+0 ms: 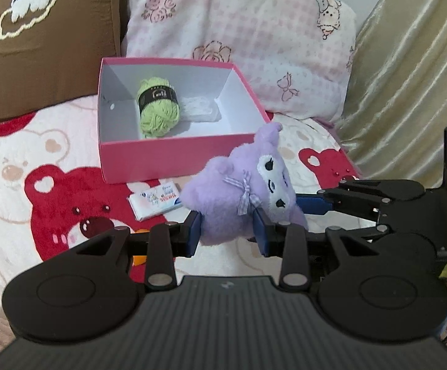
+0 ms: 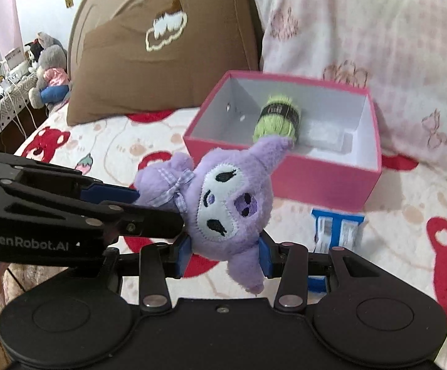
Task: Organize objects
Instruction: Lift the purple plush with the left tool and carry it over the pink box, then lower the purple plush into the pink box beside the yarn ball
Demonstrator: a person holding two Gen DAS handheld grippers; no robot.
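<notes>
Both the left gripper (image 1: 228, 234) and the right gripper (image 2: 223, 254) are clamped on the purple plush toy (image 1: 239, 197), held above the bed at about five o'clock from the pink box (image 1: 174, 157); it looks light, soft and squashy, so its plump body is the safest hold.

Purple plush toy (image 1: 223, 203): fuzzy pile, embroidered face, woven gingham bow. Pink box (image 1: 174, 160): matt card, smooth white inside. Green yarn ball (image 1: 158, 108): twisted fibre, glossy black paper band. Blanket (image 1: 23, 191): fleecy. Gold curtain (image 1: 408, 77): satin sheen. Both grippers: matt black plastic, blue rubbery pads (image 1: 192, 234), bare metal pivot pins.
</notes>
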